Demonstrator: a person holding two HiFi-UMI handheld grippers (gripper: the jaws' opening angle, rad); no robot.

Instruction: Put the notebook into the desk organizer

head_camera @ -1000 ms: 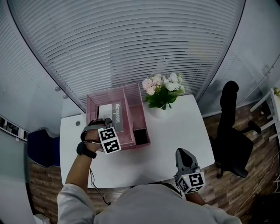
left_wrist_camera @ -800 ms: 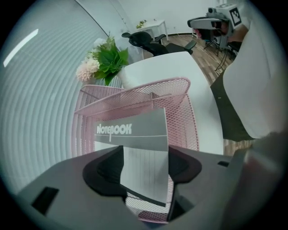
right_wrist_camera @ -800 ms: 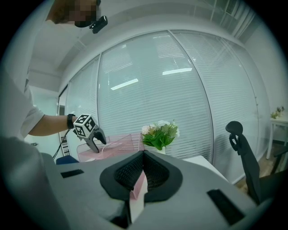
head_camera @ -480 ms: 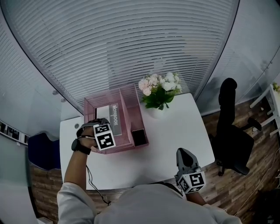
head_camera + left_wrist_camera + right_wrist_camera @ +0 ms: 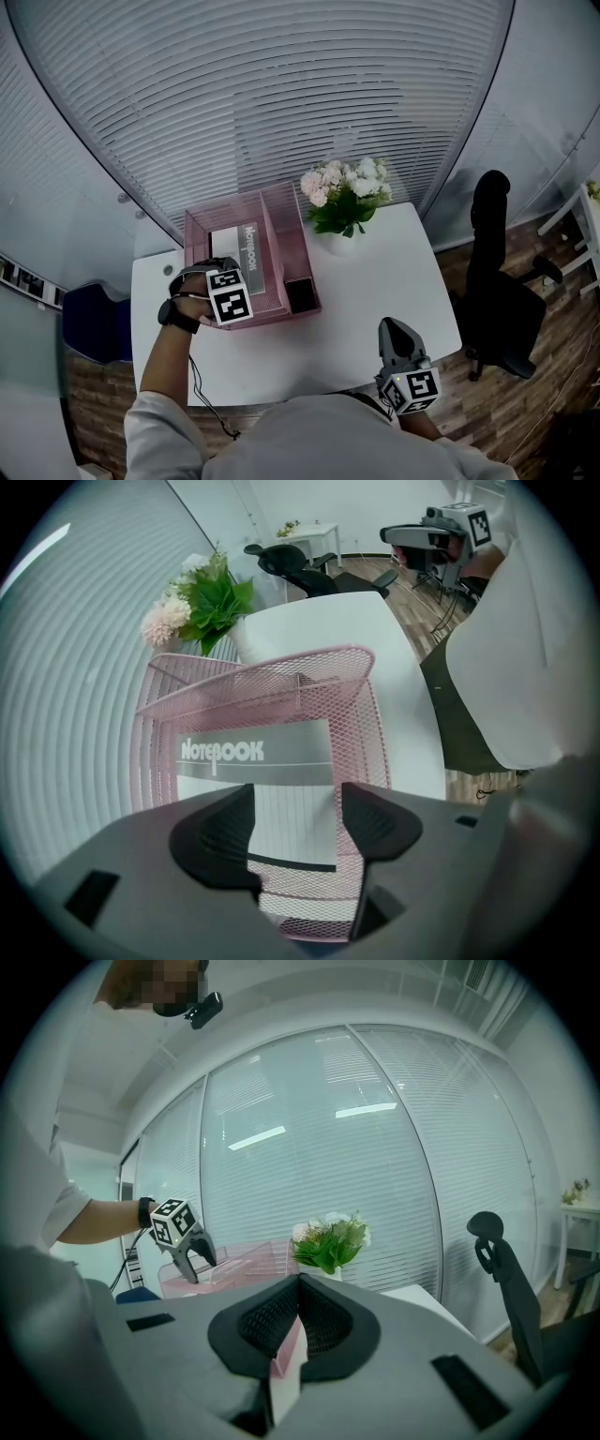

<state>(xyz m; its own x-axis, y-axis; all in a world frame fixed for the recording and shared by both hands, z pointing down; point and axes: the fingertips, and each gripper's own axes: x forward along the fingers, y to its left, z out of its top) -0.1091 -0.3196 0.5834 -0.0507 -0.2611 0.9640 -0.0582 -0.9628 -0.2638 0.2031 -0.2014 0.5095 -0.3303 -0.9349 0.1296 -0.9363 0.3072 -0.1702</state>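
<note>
The notebook (image 5: 281,761) is already inside the desk organizer (image 5: 309,658), in its wider compartment, with the grey title band on the side toward the inner partition. Whether it lies flat on the mesh floor or leans on a wall I cannot tell, nor which edge is the longer.

The left gripper (image 5: 295,808) hangs straight above that compartment, pointing steeply down, so the notebook is directly below it. Its jaws have just been opening and now stand wide; the pages show through the gap, but neither pad touches them, and it holds nothing. The coming move looks like a plain lift clear of the organizer's rim.

The right gripper (image 5: 298,1302) is well away from the organizer, at the near edge of the counter (image 5: 375,281), roughly level, its pads together and empty.
</note>
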